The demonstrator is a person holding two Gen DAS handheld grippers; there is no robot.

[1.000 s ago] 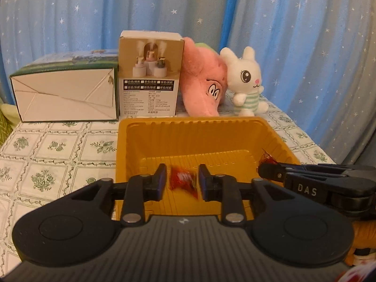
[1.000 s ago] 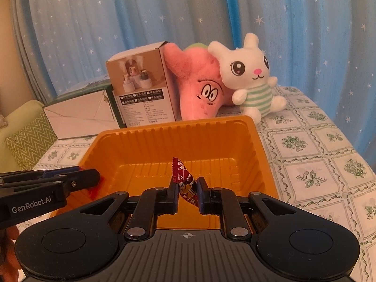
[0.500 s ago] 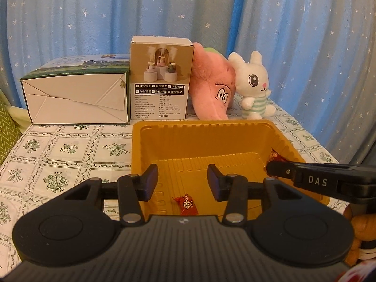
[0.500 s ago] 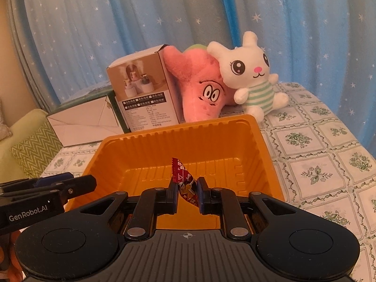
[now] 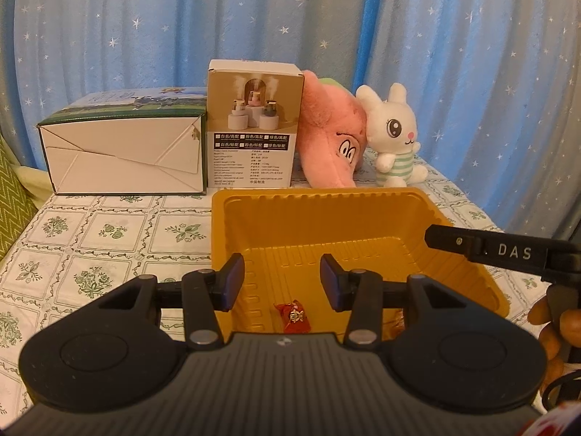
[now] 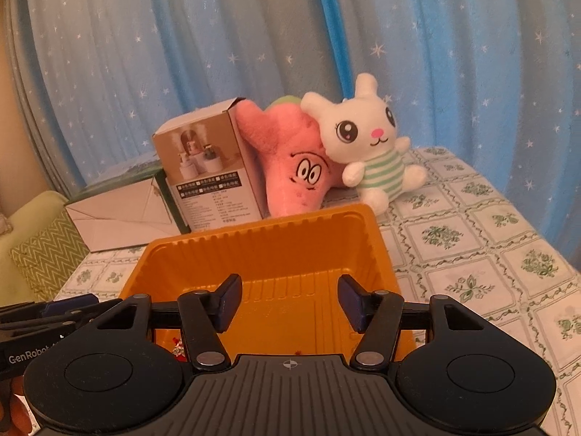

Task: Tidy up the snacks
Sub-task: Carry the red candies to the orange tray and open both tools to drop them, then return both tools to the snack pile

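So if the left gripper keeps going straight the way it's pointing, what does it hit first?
Probably the ribbed far wall of the orange plastic tray; the open left gripper points across its inside, though depth is unclear.

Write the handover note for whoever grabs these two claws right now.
Left claw: open, empty, over the near part of the orange tray.
Right claw: open, empty, also over the tray.
Done: one red wrapped candy lies on the tray floor near the front edge; a bit of another wrapper shows beside it, partly hidden.
Left: no loose snacks show on the tablecloth in these views; check off-camera for more.
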